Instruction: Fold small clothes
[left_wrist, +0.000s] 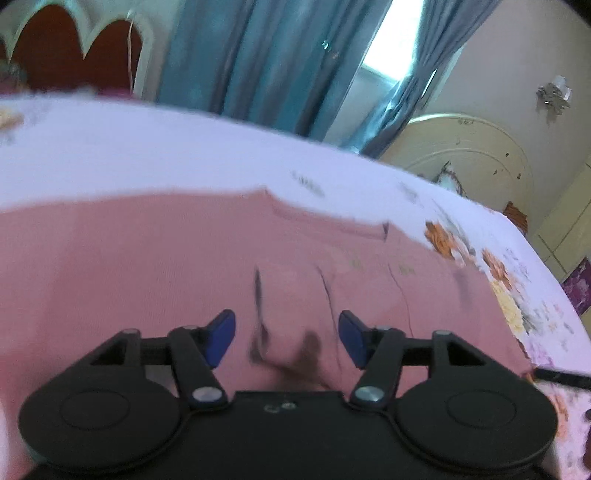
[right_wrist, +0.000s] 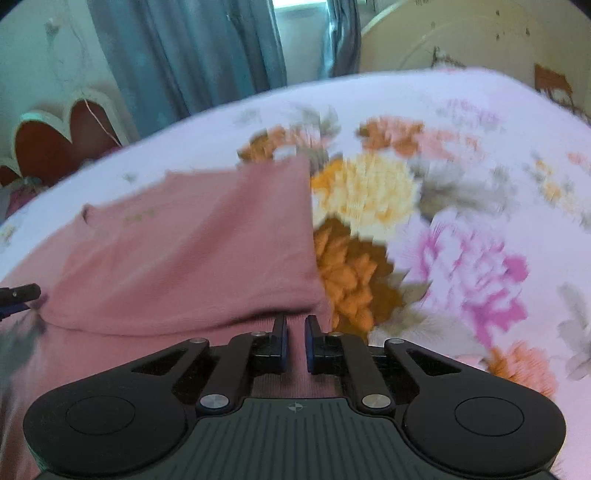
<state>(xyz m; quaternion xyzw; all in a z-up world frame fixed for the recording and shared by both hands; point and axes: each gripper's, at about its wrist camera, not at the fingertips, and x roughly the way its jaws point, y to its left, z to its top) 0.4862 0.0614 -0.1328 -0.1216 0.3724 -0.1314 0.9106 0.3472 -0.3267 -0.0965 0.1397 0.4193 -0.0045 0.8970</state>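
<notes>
One pink garment (left_wrist: 155, 258) lies on the flowered bed sheet (right_wrist: 461, 206), filling the lower left of both frames. The left hand-held gripper (left_wrist: 287, 338) gapes empty above it. The right hand-held gripper (right_wrist: 295, 341) pinches the garment's near edge, jaws nearly closed.

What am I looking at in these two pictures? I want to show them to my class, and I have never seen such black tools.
Each picture comes from a camera fixed on a hand-held claw, looking along its two fingers. A person holds one in each hand. The left claw stands open above a pink garment and grips nothing. The right claw is nearly closed at the garment's folded edge; whether it pinches cloth is unclear. The garment lies on a flowered bedsheet, with blue curtains behind.
</notes>
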